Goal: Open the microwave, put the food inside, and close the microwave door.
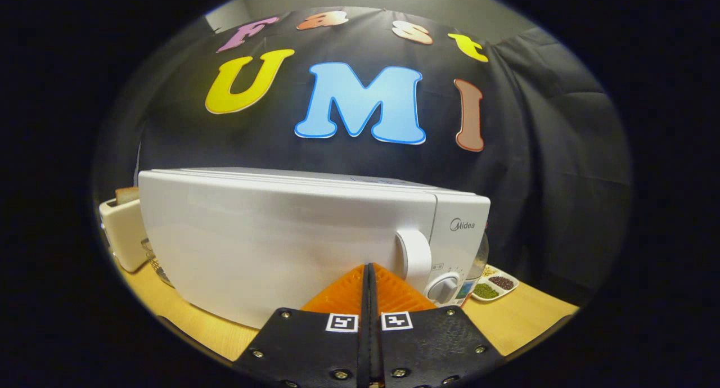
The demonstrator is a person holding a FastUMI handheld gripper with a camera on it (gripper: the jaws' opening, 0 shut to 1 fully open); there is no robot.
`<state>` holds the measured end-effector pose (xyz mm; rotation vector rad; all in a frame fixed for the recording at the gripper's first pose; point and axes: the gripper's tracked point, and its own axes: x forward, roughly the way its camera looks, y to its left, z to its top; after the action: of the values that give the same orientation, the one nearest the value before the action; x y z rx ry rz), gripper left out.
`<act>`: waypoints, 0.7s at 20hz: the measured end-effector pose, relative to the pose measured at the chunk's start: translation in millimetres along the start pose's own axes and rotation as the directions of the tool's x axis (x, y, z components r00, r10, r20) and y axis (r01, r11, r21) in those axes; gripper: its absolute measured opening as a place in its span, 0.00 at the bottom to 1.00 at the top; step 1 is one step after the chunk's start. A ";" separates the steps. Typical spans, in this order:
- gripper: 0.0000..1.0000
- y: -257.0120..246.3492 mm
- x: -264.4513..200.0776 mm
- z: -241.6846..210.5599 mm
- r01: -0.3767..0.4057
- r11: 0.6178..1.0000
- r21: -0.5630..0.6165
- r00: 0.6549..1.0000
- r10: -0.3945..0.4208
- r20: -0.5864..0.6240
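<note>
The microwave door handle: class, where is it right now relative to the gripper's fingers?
In the gripper view, the microwave door handle sits just ahead and slightly right of the shut gripper, left of the control dial.

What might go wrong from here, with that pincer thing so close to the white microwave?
The gripper is shut, fingers together just short of the white microwave's closed door. It sits beside the white door handle, not on it, so a pull now would catch nothing. Swinging sideways, it could bump the round grey dial or the small white dish of beans beyond.
</note>
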<state>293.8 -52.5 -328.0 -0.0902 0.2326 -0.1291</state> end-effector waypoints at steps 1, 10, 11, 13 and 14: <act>0.01 4.2 -5.7 0.7 -0.028 0.999 0.031 0.999 0.028 -0.019; 0.01 -18.5 -148.5 101.6 -0.108 0.986 0.124 0.991 0.097 0.091; 0.01 -21.4 -165.5 110.7 -0.113 0.986 0.126 0.990 0.101 0.103; 0.01 -25.0 -197.1 127.6 -0.138 0.981 0.136 0.986 0.123 0.112; 0.01 -27.7 -212.9 137.9 -0.146 0.979 0.141 0.984 0.129 0.126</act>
<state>117.7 -40.3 -143.8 0.0678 0.1116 -0.0027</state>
